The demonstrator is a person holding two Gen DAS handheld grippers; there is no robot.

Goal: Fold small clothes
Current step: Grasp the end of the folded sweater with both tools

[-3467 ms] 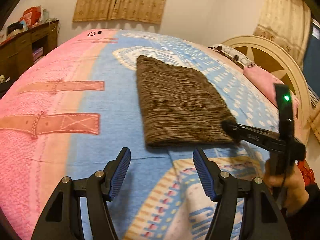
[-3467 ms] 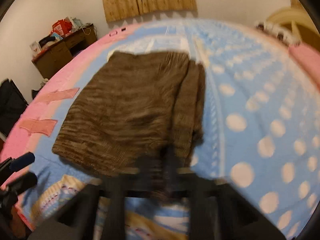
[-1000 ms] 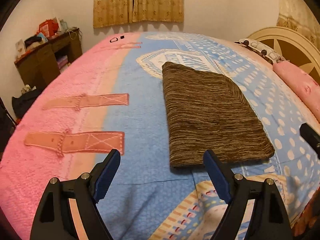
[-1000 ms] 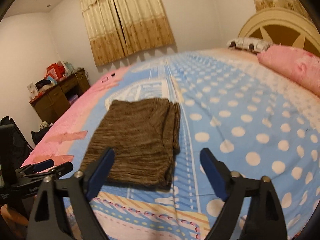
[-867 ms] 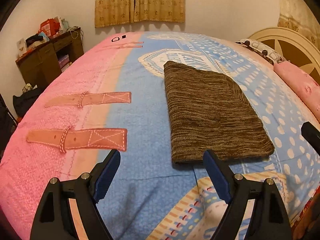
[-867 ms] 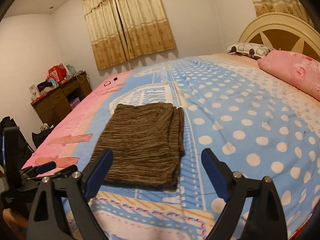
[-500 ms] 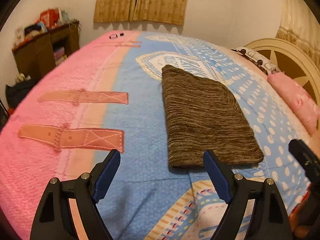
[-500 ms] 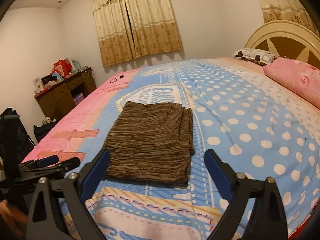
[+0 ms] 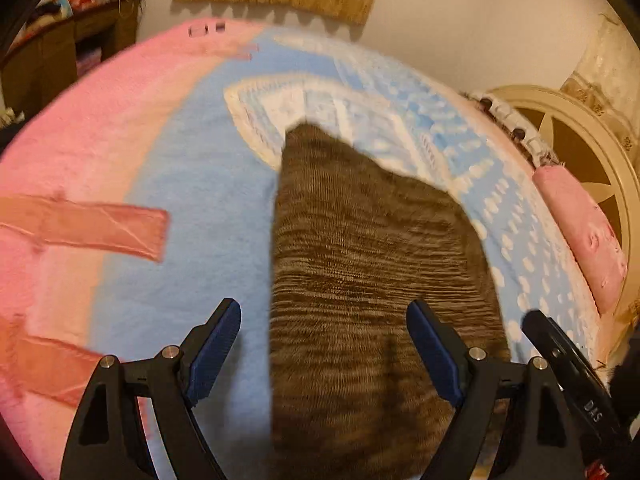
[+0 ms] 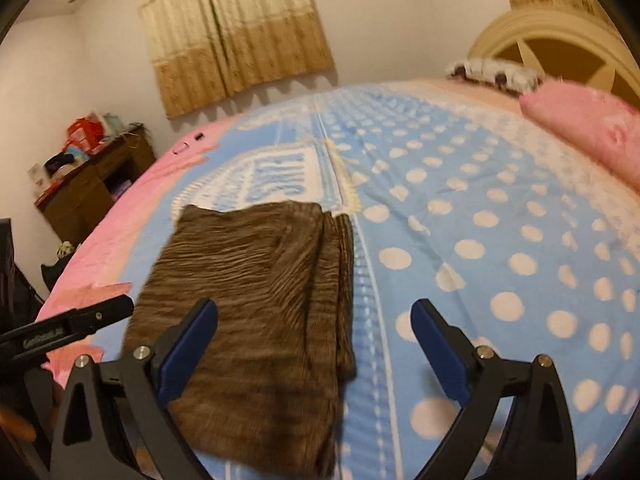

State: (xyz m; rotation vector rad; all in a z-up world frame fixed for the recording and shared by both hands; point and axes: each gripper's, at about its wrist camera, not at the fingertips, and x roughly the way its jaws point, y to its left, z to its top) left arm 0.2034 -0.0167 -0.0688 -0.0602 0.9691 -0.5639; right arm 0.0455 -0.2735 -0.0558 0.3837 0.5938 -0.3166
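Both grippers have come closer over the folded brown garment (image 10: 256,312), which lies flat on the blue dotted blanket (image 10: 500,240). Left gripper (image 9: 324,344) and right gripper (image 10: 314,344) hover with jaws spread, pinching nothing.

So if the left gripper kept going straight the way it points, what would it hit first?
Most likely the folded brown garment on the bed; the open left gripper frames its left edge, though depth is unclear.
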